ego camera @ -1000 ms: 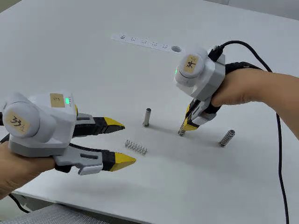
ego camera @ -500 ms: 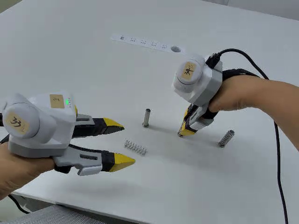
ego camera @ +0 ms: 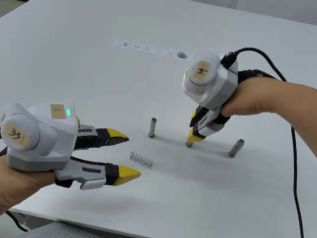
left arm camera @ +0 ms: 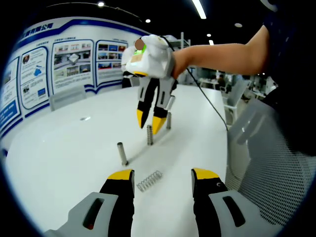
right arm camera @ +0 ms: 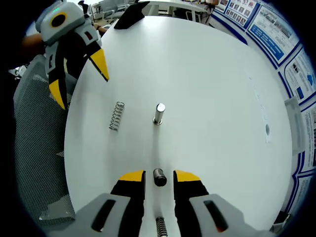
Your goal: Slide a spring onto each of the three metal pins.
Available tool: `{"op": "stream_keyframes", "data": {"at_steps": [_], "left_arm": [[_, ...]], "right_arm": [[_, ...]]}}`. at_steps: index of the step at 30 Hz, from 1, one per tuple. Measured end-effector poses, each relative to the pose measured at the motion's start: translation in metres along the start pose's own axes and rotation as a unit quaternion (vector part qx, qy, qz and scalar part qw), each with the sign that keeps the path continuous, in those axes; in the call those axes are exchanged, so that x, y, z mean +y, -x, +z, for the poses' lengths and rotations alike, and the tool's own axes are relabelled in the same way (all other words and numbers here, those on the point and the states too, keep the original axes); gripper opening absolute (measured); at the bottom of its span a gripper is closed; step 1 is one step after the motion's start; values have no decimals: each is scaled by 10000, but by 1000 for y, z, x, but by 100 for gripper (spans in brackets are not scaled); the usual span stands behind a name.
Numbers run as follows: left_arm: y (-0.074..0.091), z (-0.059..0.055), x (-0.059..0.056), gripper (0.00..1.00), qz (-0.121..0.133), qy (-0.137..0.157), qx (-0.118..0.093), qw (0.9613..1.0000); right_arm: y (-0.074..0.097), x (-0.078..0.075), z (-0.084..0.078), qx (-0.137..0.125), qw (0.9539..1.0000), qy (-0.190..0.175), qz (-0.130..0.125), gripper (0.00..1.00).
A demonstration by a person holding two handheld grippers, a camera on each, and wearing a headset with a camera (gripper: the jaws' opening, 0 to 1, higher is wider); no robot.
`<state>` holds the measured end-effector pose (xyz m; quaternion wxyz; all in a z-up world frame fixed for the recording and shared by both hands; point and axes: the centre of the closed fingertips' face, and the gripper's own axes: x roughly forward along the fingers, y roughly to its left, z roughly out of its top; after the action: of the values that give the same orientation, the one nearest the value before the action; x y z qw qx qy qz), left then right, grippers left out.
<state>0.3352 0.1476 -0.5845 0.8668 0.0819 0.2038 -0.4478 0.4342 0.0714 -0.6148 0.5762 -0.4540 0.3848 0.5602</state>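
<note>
Colours, as seen:
- My left gripper [ego camera: 131, 154]: pale grey body, black fingers, yellow tips. Green light on top, and a tan round sticker with black marks.
- My right gripper [ego camera: 190, 137]: same colours and same sticker type.
- Table [ego camera: 74, 74]: plain white.
- Bare pin [ego camera: 152, 127], loose spring [ego camera: 141, 158], spring-covered pin [ego camera: 236, 148]: silver-grey metal.
- Power strip [ego camera: 148, 48]: white.
- Cable [ego camera: 296, 163]: black.
</note>
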Motion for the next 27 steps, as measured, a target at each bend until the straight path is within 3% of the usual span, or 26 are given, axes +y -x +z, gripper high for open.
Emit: {"op": "stream_keyframes", "data": {"at_steps": [4, 12, 14, 27], "left_arm": [[0, -1, 0, 47, 2, 0, 11, 10000], [1, -2, 1, 47, 14, -14, 31, 10000], [2, -3, 1, 47, 25, -14, 34, 10000], [6, -8, 2, 47, 64, 3, 65, 10000]], "right_arm": [[7, 7, 13, -214, 9997, -53, 43, 23], [3, 24, 35, -444, 9988, 1, 199, 23], [-1, 24, 38, -442, 9987, 38, 241, 23], [-29, 64, 55, -578, 9967, 26, 577, 20]]}}
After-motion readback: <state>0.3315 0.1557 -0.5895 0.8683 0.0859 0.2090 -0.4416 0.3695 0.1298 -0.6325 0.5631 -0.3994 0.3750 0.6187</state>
